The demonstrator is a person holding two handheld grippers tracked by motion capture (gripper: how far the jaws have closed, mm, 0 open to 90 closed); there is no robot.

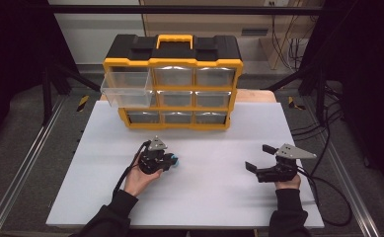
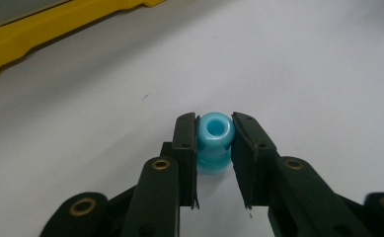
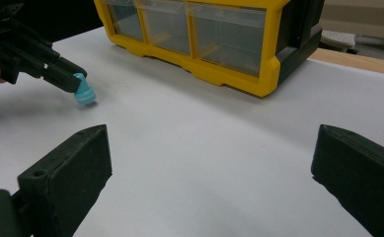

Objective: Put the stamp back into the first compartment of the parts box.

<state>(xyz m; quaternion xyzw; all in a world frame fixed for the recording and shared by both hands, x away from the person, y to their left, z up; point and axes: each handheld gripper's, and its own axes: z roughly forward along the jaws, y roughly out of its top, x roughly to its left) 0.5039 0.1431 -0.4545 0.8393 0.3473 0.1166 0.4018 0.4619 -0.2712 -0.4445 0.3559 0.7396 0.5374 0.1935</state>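
A small glossy light-blue spool [image 2: 215, 143] with a round hole in its top is clamped between the pads of the left gripper [image 2: 214, 148] on the white tabletop [image 1: 204, 197], well in front of a yellow-and-black drawer cabinet [image 1: 173, 84]. No writing can be read. The right gripper [image 3: 209, 168] is held wide open with nothing between its jaws.

The task's thing is a small light-blue bead [image 2: 214, 140], a glossy plastic spool with a round hole through it. Its upper part bulges into a rounded ring, narrows to a waist, and flares again into a wider foot. In the left gripper view the hole faces the camera and the two black pads press on the bead's sides, one on each flank. In the right gripper view it [image 3: 85, 92] stands with its foot on the white bench [image 1: 209, 177], upright or nearly so, well in front of the yellow drawer cabinet [image 1: 172, 81].
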